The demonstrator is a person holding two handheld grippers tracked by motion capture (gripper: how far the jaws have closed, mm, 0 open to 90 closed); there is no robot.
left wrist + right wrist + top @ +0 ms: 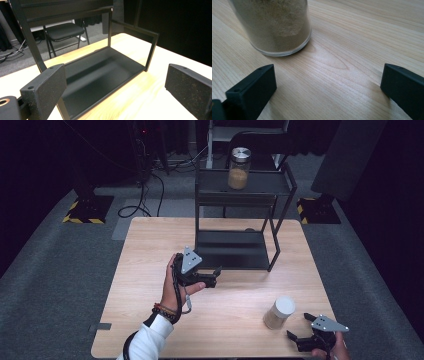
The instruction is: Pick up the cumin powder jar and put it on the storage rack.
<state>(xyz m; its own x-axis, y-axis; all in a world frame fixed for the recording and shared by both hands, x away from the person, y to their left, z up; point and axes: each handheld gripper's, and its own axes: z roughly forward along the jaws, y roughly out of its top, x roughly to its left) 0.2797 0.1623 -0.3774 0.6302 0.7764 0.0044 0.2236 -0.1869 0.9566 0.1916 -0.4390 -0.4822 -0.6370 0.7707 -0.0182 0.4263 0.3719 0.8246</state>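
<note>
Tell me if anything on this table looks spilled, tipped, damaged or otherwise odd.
Nothing stands out. The white-lidded glass jar of beige powder stands upright on the light wooden table, with no spill around it. The metal-lidded glass jar sits upright on the black metal rack's top shelf. The bottom shelf is bare.

The high view looks forward and down on the whole tabletop. The left gripper view faces the black rack closely. The right gripper view sits low, near the jar at its 11 o'clock; the high view shares both.
</note>
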